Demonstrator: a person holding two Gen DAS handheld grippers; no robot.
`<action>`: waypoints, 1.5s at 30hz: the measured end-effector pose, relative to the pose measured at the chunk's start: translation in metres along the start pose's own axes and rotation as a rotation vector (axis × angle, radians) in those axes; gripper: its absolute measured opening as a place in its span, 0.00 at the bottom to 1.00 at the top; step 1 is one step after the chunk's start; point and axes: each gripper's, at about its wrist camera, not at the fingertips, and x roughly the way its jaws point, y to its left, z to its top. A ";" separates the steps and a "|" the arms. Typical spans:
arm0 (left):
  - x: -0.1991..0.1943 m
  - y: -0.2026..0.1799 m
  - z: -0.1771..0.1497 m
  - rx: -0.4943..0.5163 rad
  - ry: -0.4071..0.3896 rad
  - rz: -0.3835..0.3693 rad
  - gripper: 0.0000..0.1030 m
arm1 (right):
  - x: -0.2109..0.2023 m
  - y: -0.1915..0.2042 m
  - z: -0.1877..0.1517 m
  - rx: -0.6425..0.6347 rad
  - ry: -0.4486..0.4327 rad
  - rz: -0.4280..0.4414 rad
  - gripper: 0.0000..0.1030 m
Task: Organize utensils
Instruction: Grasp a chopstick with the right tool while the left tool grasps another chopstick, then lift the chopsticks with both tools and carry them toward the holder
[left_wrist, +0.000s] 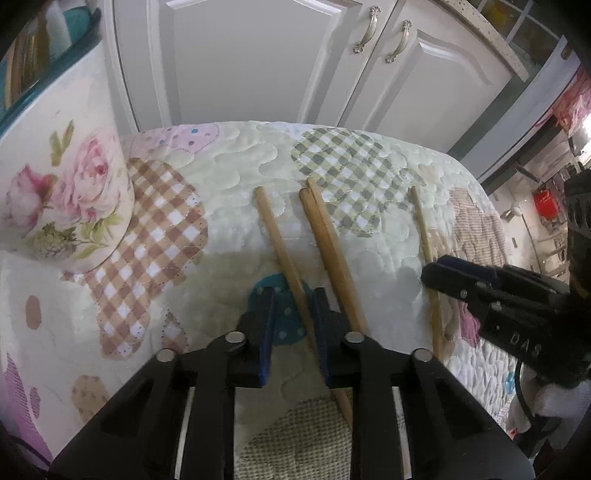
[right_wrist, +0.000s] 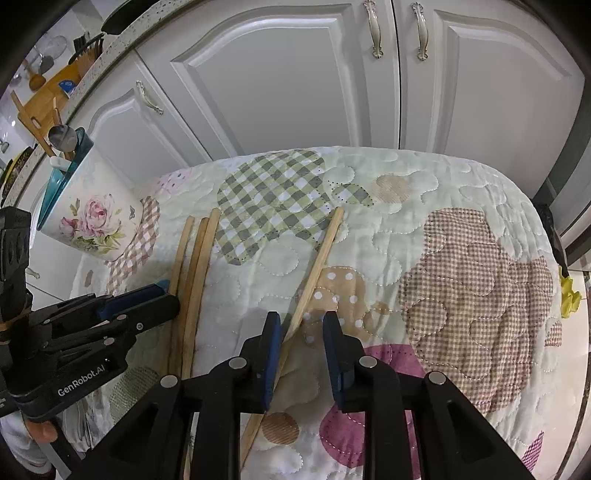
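Four wooden chopsticks are lying on the quilted patchwork cloth (right_wrist: 461, 229) covering the table, their far ends pointing toward the white cabinet doors (right_wrist: 280, 81). Three are lying close together on the left, two of them touching; the fourth chopstick (right_wrist: 320, 254) is lying apart to the right. The floral utensil holder (right_wrist: 92, 221) is standing at the far left of the table, already holding a spoon and other utensils.

The left claw (left_wrist: 293, 301) is sitting released, its fingers straddling the leftmost chopstick (left_wrist: 275, 236) without pressing on it. The right claw (right_wrist: 301, 326) is likewise spread, with the separate chopstick passing between its fingers close to the left one.

Judging by this, the picking-up step is just beginning: both claws are lined up over a stick, neither one gripping yet. The next move is calling for each claw to settle low enough onto the soft cloth and clench squarely on its thin stick, then lifting it and carrying it to the holder. The paired chopsticks (left_wrist: 327, 240) beside the left claw could be nudged during the squeeze
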 end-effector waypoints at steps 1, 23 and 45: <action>-0.001 0.001 -0.001 0.000 0.003 -0.006 0.11 | 0.000 0.000 0.001 0.005 -0.001 0.002 0.22; 0.002 0.013 0.031 -0.066 0.002 -0.014 0.04 | 0.014 -0.007 0.054 -0.010 0.016 0.027 0.08; -0.222 0.054 -0.042 -0.029 -0.375 -0.094 0.04 | -0.172 0.081 0.012 -0.225 -0.285 0.241 0.05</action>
